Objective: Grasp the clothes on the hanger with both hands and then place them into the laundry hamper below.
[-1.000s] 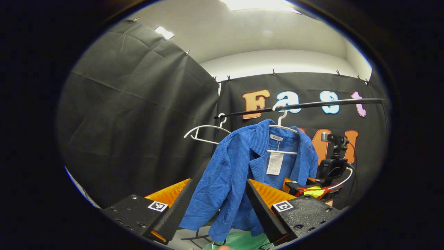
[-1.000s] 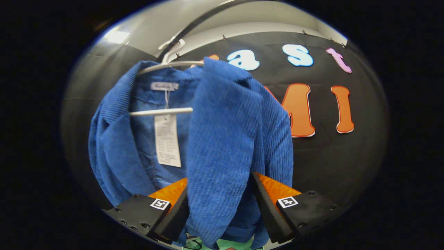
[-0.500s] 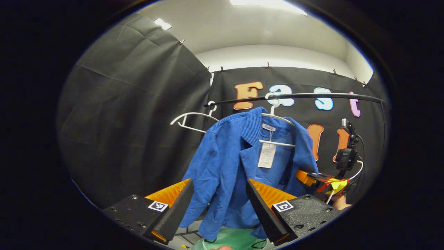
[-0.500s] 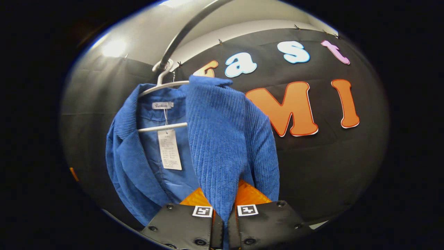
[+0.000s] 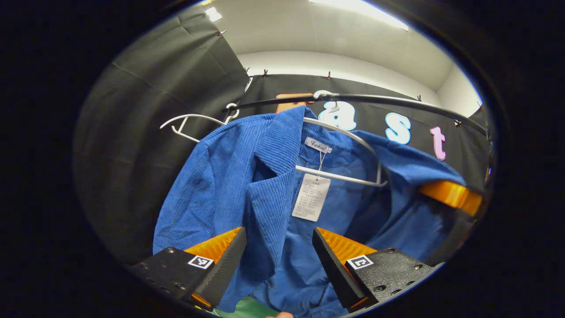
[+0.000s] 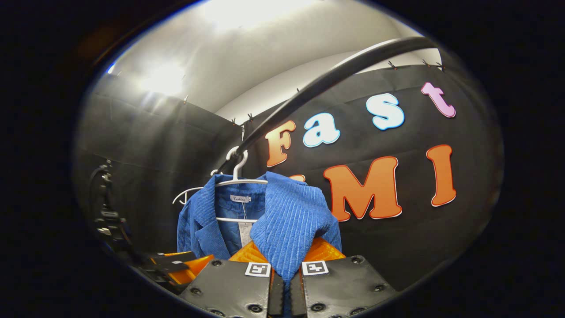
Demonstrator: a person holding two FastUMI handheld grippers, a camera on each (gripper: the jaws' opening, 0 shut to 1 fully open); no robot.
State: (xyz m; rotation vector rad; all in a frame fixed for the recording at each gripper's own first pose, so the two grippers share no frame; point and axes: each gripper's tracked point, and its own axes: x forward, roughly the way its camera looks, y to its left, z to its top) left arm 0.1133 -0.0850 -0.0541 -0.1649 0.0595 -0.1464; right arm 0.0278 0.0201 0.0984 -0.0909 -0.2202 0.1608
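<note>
A blue corduroy jacket (image 5: pixel 229 185) is hung on a white hanger (image 5: pixel 340 176), its lapel framed between the left gripper's (image 5: pixel 276 260) parted fingers.

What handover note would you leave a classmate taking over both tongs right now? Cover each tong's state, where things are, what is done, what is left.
Right tongs: shut on the blue jacket, pinching its front panel.
Left tongs: open, jacket's other front edge between the fingers, not gripped.
Jacket hangs on the white hanger on the rail.
Done: one grasp. Left: close left tongs, lift jacket off, lower it into the hamper.
</note>
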